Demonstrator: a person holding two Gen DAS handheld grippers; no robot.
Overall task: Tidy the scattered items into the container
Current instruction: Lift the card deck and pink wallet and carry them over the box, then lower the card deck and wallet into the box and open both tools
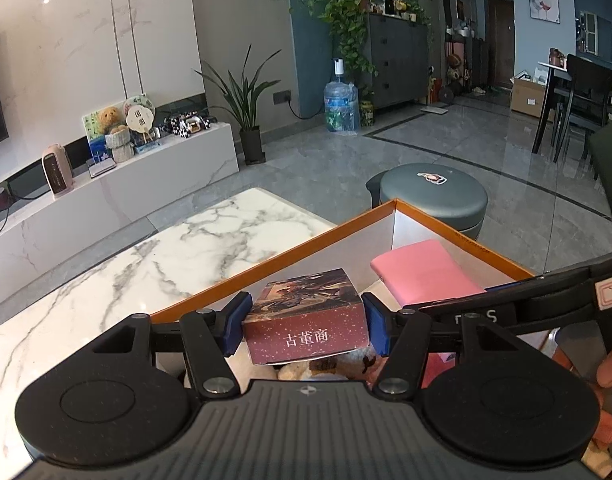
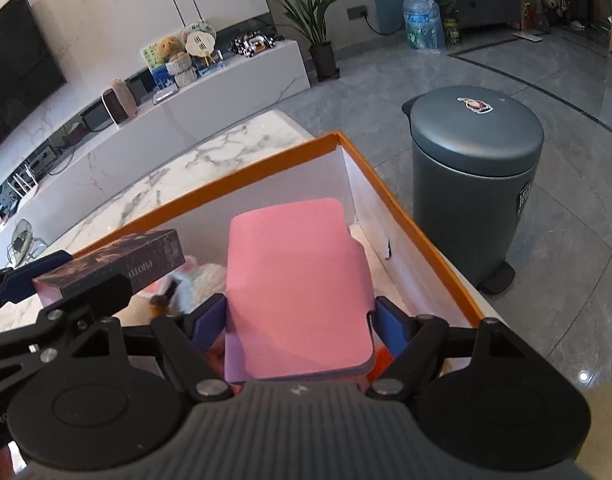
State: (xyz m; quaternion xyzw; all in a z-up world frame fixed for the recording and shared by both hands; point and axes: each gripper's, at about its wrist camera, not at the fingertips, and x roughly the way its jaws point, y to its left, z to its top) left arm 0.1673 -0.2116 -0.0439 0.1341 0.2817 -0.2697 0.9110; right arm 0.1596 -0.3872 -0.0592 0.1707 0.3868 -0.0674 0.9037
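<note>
Marble-topped table (image 1: 154,256), living-room setting: white veined surface filled the left of the left-wrist view, grey tiled floor and a lidded grey bin (image 2: 471,148) beyond it at upper right of the right-wrist view.

Container: orange-rimmed cardboard box (image 1: 266,260), white inside, standing on the table; soft plush items lay on its floor, only partly seen.

Item one: small dark-red printed box (image 1: 306,316), clamped by your left gripper (image 1: 304,326). Jaws stood at a middling width, blue pads pressed to both of its short sides. It hung centred in the lower middle of the frame, above the container's near-left part.

Item two: pink notebook (image 2: 302,280), clamped by your right gripper (image 2: 300,328). Jaws stood fairly wide, pads against both long edges near its lower end. It projected up the frame over the container's middle, tilted downward.

Step in hand, as judged: you were carrying both items in over the container for placing.

Next move, as judged: lower each item clear of the rim and of the other gripper, which sat just beside, then spread the jaws to let go.
</note>
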